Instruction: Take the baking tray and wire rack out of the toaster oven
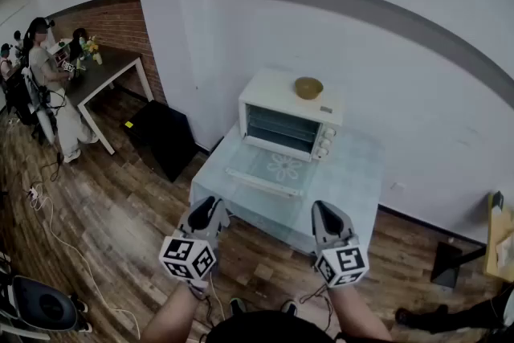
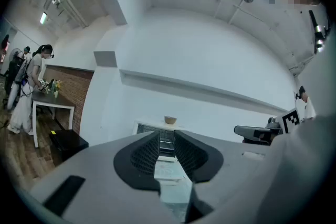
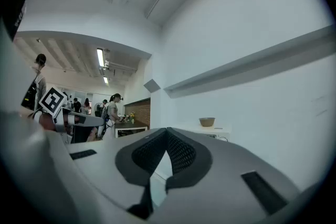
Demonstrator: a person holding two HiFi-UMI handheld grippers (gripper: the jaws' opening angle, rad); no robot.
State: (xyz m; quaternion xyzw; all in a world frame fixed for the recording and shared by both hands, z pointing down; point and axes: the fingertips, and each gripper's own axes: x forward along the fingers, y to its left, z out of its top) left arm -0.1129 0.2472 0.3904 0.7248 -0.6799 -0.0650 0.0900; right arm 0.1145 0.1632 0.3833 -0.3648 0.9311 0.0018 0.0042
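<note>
Two claws are in the lower part of the head view, both held level and both well apart from the toaster oven (image 1: 289,118). The left claw (image 1: 210,210) is at the lower left. Its jaws stand a little apart with a narrow gap, and nothing is between them; through the gap I see only the oven far ahead. The right claw (image 1: 325,214) is at the lower centre-right. Its jaws are closed together at the tips and it is empty.

The white oven stands at the far side of a glass tabletop (image 1: 353,181), near the white wall, in the centre of the frame. Its door (image 1: 269,170) is open and lies flat toward me. Inside the cavity I see the horizontal bars of the wire rack (image 1: 283,125); the baking tray I cannot separate from it at this size. A small brown bowl (image 1: 308,87) sits on top of the oven.

At the upper left, a person (image 1: 46,68) stands at a dark table (image 1: 108,68) on the wooden floor (image 1: 104,205).
</note>
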